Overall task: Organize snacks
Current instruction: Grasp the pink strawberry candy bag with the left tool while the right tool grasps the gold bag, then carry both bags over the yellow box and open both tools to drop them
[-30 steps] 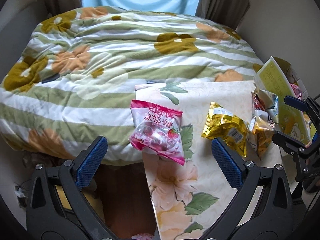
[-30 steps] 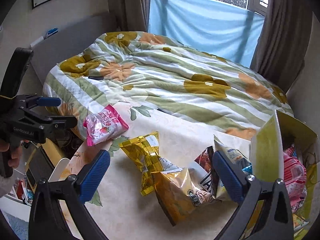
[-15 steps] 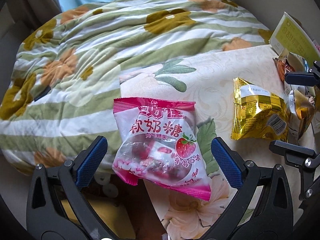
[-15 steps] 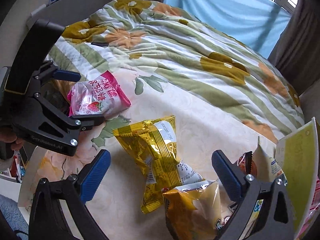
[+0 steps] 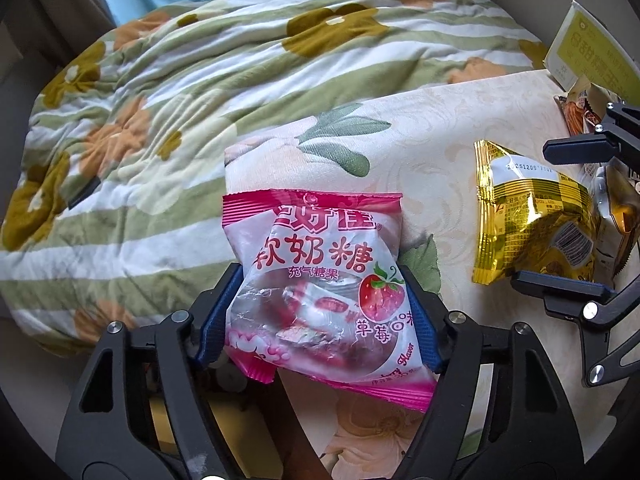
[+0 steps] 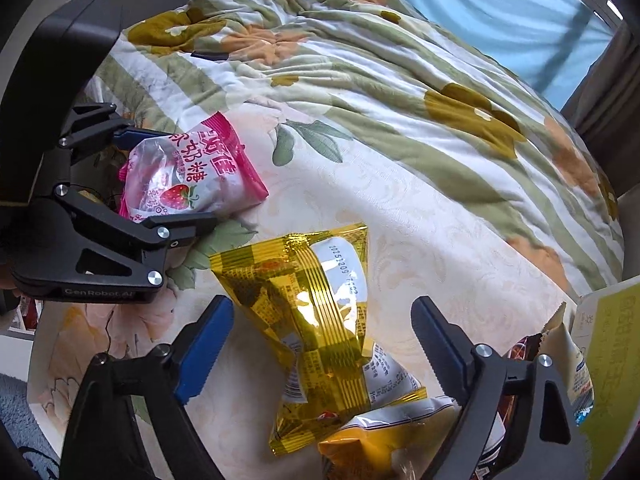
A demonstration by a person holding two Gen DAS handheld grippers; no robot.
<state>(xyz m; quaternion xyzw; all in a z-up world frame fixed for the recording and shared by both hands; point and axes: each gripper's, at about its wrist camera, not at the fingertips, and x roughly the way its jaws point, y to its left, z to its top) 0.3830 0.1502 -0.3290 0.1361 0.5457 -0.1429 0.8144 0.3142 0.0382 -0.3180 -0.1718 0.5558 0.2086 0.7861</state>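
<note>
Both grippers dropped; left gripper (image 5: 318, 316) closing on pink bag (image 5: 320, 280), right gripper (image 6: 320, 344) closing round gold bag (image 6: 320, 320).

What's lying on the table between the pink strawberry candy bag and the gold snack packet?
Nothing: only bare floral tablecloth separates the pink candy bag from the gold packet, seen in the right wrist view.

The pink bag (image 5: 320, 284), at the table's left edge, carries large red Chinese characters 软奶糖, a line of smaller ones, 充气糖果, below them, and 草莓口味 beside a printed strawberry; a small cursive "Flavor" sits near its lower edge. The top row of big characters is partly cut off by a fold. The gold bag (image 6: 320, 320) bears a printed date code on a white patch, roughly "20251209" with further digits blurred. The left gripper (image 6: 168, 184) has "CenRobot.AI" on its frame. The yellow box (image 5: 592, 48) at the right edge shows Chinese print too small to read.
</note>
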